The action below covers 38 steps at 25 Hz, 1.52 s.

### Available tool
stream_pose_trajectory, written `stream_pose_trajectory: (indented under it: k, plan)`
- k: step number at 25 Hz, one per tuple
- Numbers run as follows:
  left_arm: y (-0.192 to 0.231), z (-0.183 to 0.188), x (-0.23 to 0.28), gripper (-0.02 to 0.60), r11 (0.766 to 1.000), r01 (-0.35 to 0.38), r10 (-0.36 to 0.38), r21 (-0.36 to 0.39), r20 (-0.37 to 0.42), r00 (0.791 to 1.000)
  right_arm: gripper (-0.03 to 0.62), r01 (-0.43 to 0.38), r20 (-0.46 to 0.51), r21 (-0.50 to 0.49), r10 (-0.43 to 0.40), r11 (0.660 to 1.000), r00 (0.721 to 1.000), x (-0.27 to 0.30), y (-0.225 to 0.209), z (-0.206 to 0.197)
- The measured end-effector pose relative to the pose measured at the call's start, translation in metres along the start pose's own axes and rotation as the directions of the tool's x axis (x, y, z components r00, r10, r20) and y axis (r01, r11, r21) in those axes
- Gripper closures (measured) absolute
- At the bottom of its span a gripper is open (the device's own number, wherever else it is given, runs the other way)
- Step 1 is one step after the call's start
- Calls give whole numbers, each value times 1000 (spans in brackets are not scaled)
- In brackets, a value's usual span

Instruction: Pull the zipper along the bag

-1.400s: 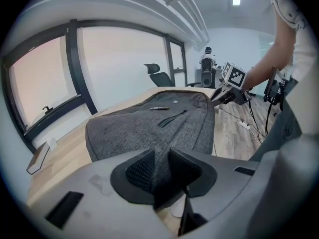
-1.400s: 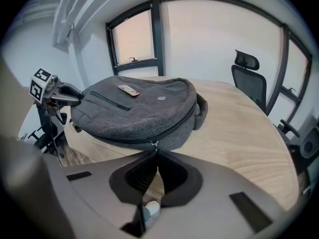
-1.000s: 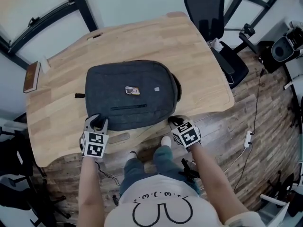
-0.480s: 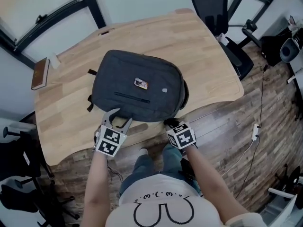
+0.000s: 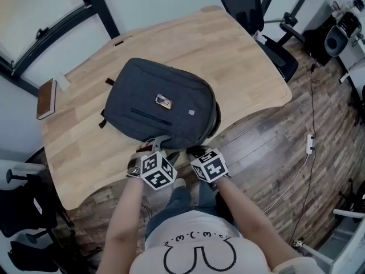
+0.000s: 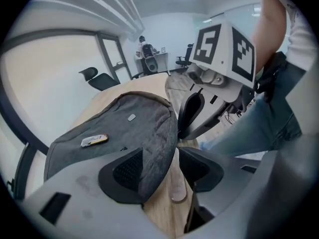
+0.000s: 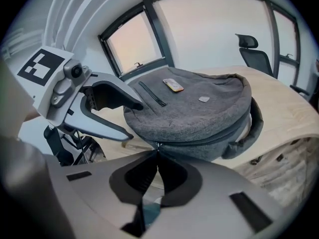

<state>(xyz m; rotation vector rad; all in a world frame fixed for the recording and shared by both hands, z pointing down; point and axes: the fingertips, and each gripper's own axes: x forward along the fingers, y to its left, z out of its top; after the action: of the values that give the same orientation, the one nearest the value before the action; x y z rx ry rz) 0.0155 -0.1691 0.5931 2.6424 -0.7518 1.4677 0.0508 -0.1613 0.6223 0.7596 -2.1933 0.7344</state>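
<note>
A dark grey backpack [image 5: 162, 104] lies flat on the wooden table [image 5: 239, 61], its bottom edge toward me. My right gripper [image 5: 197, 152] is at the bag's near edge, shut on the zipper pull [image 7: 157, 147], where the zip line [image 7: 209, 141] begins. My left gripper [image 5: 158, 145] sits just left of it, and its jaws are opening. In the left gripper view the bag's edge [image 6: 157, 148] hangs between the pads of the left gripper [image 6: 167, 164]. It lies against the left pad [image 6: 128, 169], while the other pad stands apart from it.
A brown book [image 5: 46, 99] and a small white object [image 5: 63, 80] lie at the table's far left. A black office chair [image 5: 251, 13] stands behind the table's right end. My knees are below the table's front edge [image 5: 114, 181]. Cables run over the wooden floor [image 5: 285, 153].
My left gripper has slid right along the bag's near edge toward the right gripper, and its jaws have spread. The right gripper has stayed shut at the bag's edge.
</note>
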Motion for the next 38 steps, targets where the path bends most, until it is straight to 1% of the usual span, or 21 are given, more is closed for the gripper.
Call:
stream_pose_trajectory:
  k: [2,4,5,6,11,13,15,17,19,21,24,28,33,35,38]
  plan:
    - [-3,2,7,371,999,3,-2,47,-9,1000,536,9,5,-9,-9,1000,1000,1,5,1]
    - [-8,2,13,375,997,18,-17,72,-19,1000,536,19,12,-12,-19,1000,1000,1,7,4]
    - [-8,2,16,402,996,17,-15,83,-27,1000,536,23,15,-13,-23,1000,1000,1,7,5]
    - [-8,2,18,453,996,14,-10,90,-35,999,536,27,17,-16,-27,1000,999,1,7,5]
    - [-6,5,15,486,998,51,-49,43,-60,997,534,65,47,-13,-64,998,997,2,4,9]
    - [-7,6,15,491,997,61,-57,50,-78,995,533,87,52,-2,-87,996,995,3,3,10]
    - [-7,5,15,495,996,69,-65,51,-92,994,534,93,48,-3,-93,996,995,3,3,11]
    - [-6,5,15,495,996,79,-76,33,-94,993,536,87,31,-29,-86,996,996,1,3,10]
    - [-5,5,13,495,996,86,-84,17,-91,992,536,84,11,-78,-83,993,996,-5,1,8]
    - [-5,4,11,497,995,95,-94,14,-92,991,534,73,-6,-102,-74,992,997,-12,-2,5]
    - [-6,-1,9,499,994,110,-107,20,-95,990,534,75,-39,-88,-78,993,996,-24,-16,0]
    - [-6,-10,1,499,992,124,-122,26,-92,988,531,97,-60,-103,-104,990,993,-44,-49,-1]
    - [-8,-20,-8,500,989,134,-131,58,-63,989,525,101,-106,-217,-126,971,986,-48,-68,6]
    - [-9,-25,-11,502,988,140,-137,61,-62,989,523,103,-122,-242,-135,965,983,-46,-74,8]
    - [-11,-29,-13,502,986,146,-141,75,-58,988,523,127,-137,-272,-169,954,976,-46,-90,14]
